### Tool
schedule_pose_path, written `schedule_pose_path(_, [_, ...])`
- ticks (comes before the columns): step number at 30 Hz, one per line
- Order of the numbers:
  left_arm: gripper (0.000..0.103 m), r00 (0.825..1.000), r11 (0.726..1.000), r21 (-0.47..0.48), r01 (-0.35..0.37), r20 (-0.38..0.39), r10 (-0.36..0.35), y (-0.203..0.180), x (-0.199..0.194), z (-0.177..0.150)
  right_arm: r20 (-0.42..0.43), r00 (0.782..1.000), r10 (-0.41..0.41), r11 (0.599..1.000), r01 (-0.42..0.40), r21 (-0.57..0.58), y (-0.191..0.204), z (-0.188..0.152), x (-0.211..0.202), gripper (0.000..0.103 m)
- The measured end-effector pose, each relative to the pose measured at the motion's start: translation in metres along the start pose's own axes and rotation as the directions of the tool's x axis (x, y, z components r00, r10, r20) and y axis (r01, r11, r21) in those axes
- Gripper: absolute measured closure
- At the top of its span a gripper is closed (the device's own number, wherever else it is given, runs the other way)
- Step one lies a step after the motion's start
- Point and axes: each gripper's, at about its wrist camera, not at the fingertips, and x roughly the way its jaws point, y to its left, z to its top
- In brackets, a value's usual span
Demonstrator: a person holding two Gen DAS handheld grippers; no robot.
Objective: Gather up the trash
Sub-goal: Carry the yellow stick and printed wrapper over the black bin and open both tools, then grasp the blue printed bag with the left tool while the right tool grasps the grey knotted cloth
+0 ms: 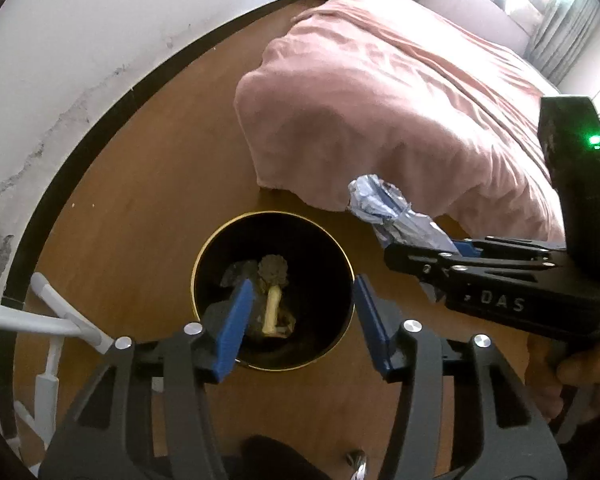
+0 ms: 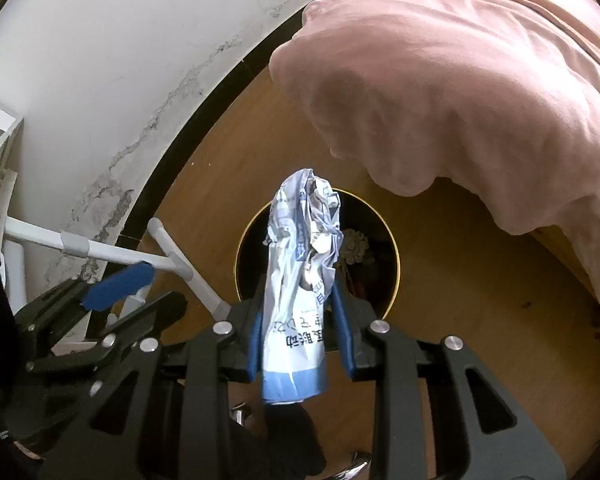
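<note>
Blue-white wrapper (image 2: 300, 280) clamped in right hand-held gripper (image 2: 298, 304).

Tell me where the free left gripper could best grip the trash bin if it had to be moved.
Judging by shape, the bin's thin gold rim: come straight down from above, one finger inside the round open top, one outside. The open left gripper hangs over it; the right gripper holds the crumpled wrapper.

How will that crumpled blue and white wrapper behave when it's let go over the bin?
The crumpled wrapper looks thin and creased, so it is probably light and may flutter rather than drop straight. The right tongs pinch it flat, which suggests it is floppy. It hangs over the black bin, so it likely lands inside.
</note>
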Motion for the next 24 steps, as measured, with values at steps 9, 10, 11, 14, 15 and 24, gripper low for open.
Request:
schedule_pose_path(9, [0.042, 1.000, 0.999, 0.031, 0.011, 0.025, -0.012, -0.015, -0.032, -0.004, 0.013, 1.000, 0.003, 1.000, -0.003, 0.002, 0.005, 0.008, -0.010, 0.044])
schedule_pose_path(10, [0.040, 0.999, 0.999, 0.035, 0.009, 0.035, -0.011, -0.017, -0.039, -0.005, 0.025, 1.000, 0.003, 1.000, -0.003, 0.002, 0.007, 0.007, -0.015, 0.041])
schedule_pose_path(11, [0.036, 0.999, 0.999, 0.040, 0.007, 0.043, -0.009, -0.019, -0.045, -0.006, 0.032, 0.999, 0.007, 1.000, -0.007, -0.002, 0.009, 0.008, -0.020, 0.040])
schedule_pose_path(14, [0.034, 0.998, 0.999, 0.052, 0.004, 0.058, -0.007, -0.026, -0.069, -0.011, 0.058, 0.998, 0.006, 1.000, -0.005, -0.004, 0.018, 0.008, -0.039, 0.040])
schedule_pose_path(15, [0.032, 0.998, 0.998, 0.056, 0.007, 0.068, -0.011, -0.029, -0.080, -0.013, 0.074, 0.997, 0.009, 1.000, -0.008, -0.010, 0.022, 0.008, -0.049, 0.040])
schedule_pose_path(24, [0.012, 0.972, 0.985, 0.121, -0.123, 0.215, 0.095, -0.040, -0.220, -0.058, 0.238, 0.970, 0.050, 0.986, -0.010, -0.166, 0.110, -0.012, -0.152, 0.028])
